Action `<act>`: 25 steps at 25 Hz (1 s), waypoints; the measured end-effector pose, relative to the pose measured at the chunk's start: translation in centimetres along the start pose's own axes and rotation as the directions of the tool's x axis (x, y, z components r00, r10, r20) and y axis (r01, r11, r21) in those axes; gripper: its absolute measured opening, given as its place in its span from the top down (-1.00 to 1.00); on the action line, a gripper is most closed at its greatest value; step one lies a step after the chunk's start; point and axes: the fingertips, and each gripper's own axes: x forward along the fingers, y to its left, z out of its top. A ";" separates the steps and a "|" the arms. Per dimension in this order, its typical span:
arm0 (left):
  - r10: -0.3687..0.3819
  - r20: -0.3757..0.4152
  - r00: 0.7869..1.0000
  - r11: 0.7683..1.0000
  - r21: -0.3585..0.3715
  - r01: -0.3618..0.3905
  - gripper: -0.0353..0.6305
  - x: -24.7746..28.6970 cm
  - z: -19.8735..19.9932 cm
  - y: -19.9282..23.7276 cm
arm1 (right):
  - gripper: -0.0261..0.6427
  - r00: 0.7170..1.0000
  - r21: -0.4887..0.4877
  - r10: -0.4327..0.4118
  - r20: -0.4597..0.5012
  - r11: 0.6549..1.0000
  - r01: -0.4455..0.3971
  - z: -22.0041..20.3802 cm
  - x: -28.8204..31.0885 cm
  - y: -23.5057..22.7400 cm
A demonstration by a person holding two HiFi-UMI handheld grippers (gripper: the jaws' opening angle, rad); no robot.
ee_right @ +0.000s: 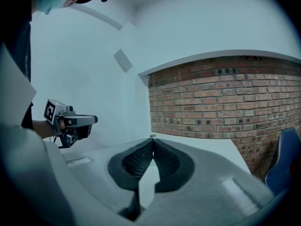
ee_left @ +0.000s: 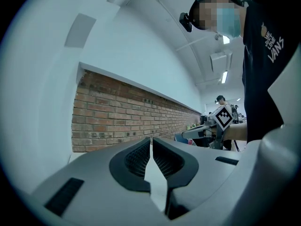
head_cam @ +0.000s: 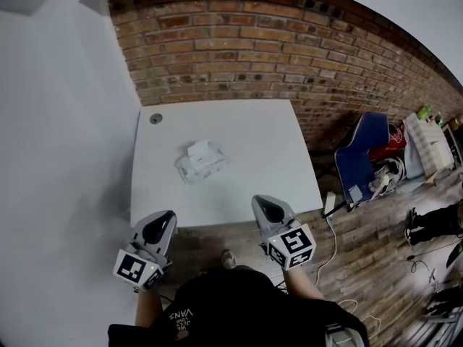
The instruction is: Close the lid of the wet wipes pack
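Lying mid-frame on the white table [head_cam: 253, 143], the wipes pack [head_cam: 200, 160] seems to have its lid [head_cam: 203, 149] up, while the left gripper [head_cam: 166, 217] and right gripper [head_cam: 262, 202] hover lower down by the near edge, jaws closed together, empty.

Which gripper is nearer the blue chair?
The right gripper, shut, at the table's near edge on the blue chair side. The left gripper, also shut, is by the white wall.

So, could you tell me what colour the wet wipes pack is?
White: the white plastic wet wipes pack shows best in the head view.
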 end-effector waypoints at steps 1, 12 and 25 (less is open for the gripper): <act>0.011 0.000 1.000 1.000 -0.003 -0.011 0.82 0.6 -0.1 0.1 | 0.93 1.000 -0.003 0.012 -0.002 1.000 -0.012 0.0 0.4 -0.4; 0.068 0.048 0.997 0.998 0.003 -0.068 0.82 5.4 -0.3 1.8 | 0.93 0.996 -0.020 0.087 -0.014 0.996 -0.088 -0.4 4.2 -4.6; -0.046 0.011 0.999 0.998 0.053 0.045 0.82 8.3 0.6 10.7 | 0.93 1.000 0.015 -0.026 -0.013 1.000 0.026 1.6 10.4 -4.0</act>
